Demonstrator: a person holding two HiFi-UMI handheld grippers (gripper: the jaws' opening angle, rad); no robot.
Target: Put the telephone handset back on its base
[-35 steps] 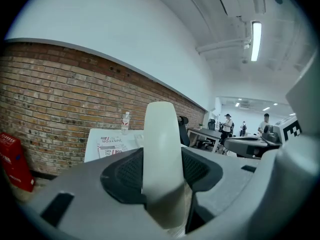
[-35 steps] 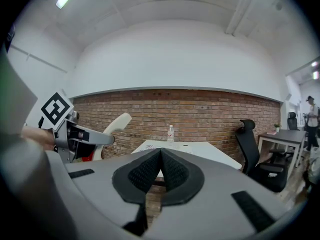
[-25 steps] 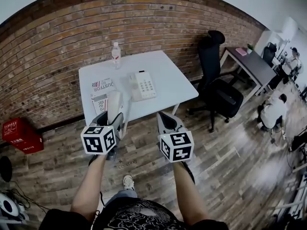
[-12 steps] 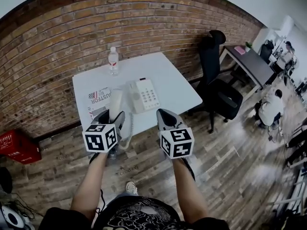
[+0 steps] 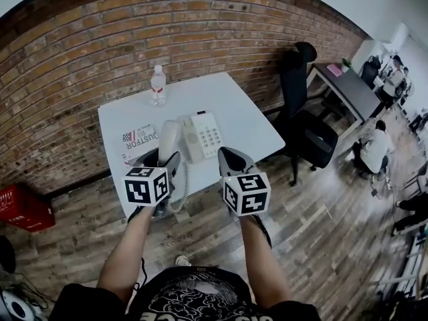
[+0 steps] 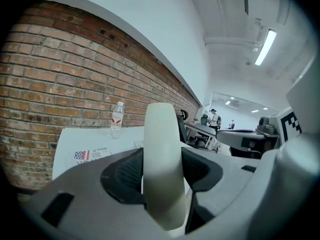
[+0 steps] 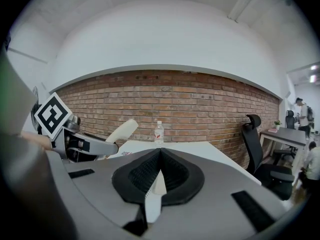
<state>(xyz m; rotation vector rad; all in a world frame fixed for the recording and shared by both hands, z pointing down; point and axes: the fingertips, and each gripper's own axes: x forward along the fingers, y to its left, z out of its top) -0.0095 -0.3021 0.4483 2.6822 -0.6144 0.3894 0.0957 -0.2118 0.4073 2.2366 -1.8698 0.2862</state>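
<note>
The cream telephone handset (image 5: 168, 141) stands upright between the jaws of my left gripper (image 5: 163, 159), just left of the phone base (image 5: 201, 135) on the white table (image 5: 241, 116). Its coiled cord (image 5: 182, 191) hangs past the table's front edge. In the left gripper view the handset (image 6: 162, 164) fills the gap between the jaws, which are shut on it. My right gripper (image 5: 229, 158) hovers at the table's front edge, below the base, with its jaws shut and nothing between them (image 7: 159, 160). From there the handset (image 7: 123, 130) shows at the left.
A water bottle (image 5: 158, 84) stands at the table's far left, and a printed packet (image 5: 140, 139) lies left of the handset. A black office chair (image 5: 304, 116) stands right of the table. Beyond are a brick wall (image 5: 80, 59), a red box (image 5: 19, 206) and people at the far right.
The table has drawn closer and both grippers now reach over its front edge. My left gripper has carried the handset slightly right, nearer the base.
</note>
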